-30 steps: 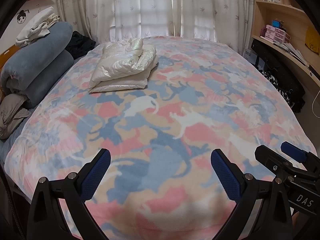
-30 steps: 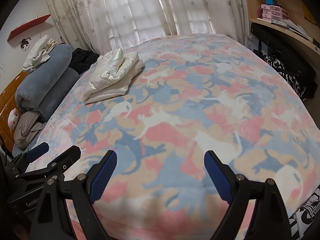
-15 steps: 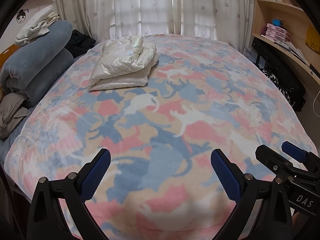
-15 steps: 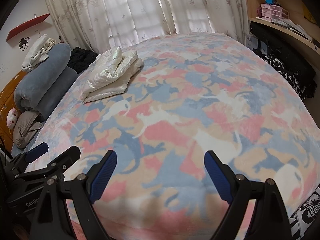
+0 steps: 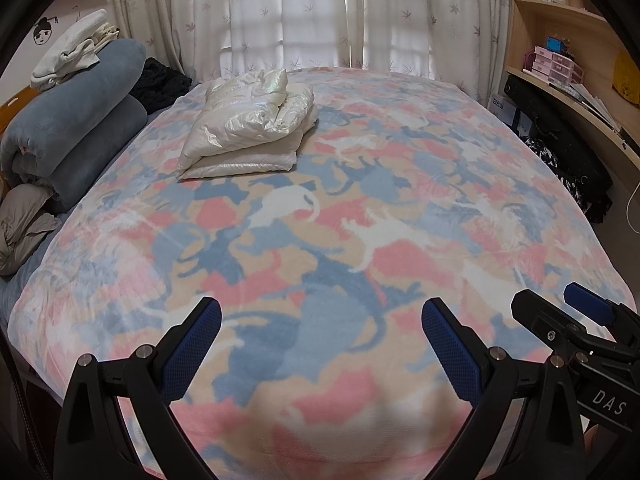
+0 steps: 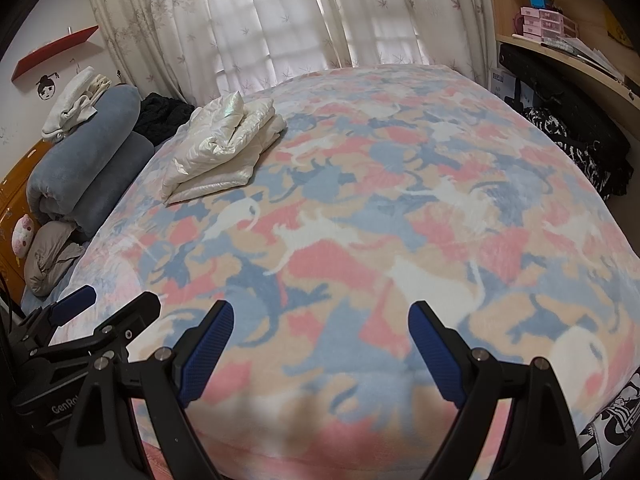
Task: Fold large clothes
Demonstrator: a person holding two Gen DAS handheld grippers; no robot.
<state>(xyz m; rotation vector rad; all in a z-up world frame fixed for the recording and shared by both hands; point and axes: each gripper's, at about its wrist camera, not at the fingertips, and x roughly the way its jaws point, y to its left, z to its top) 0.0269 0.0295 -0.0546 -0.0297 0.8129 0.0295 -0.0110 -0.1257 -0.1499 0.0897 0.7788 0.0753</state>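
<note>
The folded white puffer jacket (image 5: 250, 128) is lying on the far left part of the bed (image 5: 400, 208), on the cat-print blanket, well apart from both tongs. You are holding the left tongs (image 5: 320, 344) spread wide over the near edge of the bed, gripping nothing. You are holding the right tongs (image 6: 320, 340) equally wide and empty, just beside the left. Rolled blue bedding (image 5: 76, 120) is sitting to the left of the jacket.

Both wrist views look from the near foot edge of the bed (image 5: 360, 240), low above it, toward the curtained window (image 6: 280, 32); each shares the bed and window.
</note>
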